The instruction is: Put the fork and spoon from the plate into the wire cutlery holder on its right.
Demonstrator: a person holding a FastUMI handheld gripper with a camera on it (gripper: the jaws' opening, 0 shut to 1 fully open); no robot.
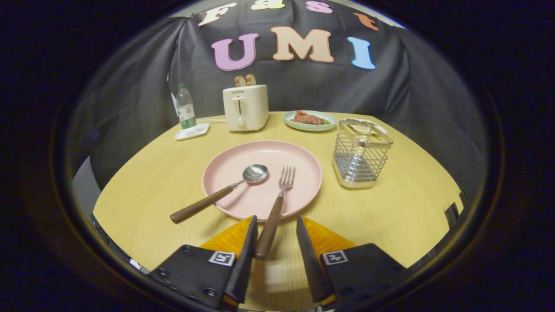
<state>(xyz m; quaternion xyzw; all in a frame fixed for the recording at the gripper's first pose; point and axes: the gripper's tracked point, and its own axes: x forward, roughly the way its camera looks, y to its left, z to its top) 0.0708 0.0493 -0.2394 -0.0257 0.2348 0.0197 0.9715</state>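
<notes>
Fork [277,203] & spoon [225,190]: metal heads, brown wood handles, heads resting on pink plate [225,169] mid-desk, handles overhanging near rim. Wire cutlery holder [360,156] upright just right of plate, apart from it. Bare desk [412,208] right of plate and toward near edge; toaster [245,107], bottle [185,106], food dish [310,120] along far edge. Gripper [276,225] released, fingers spread; fork handle end between them, close to left finger, contact unclear. Spoon handle left of fingers.
</notes>
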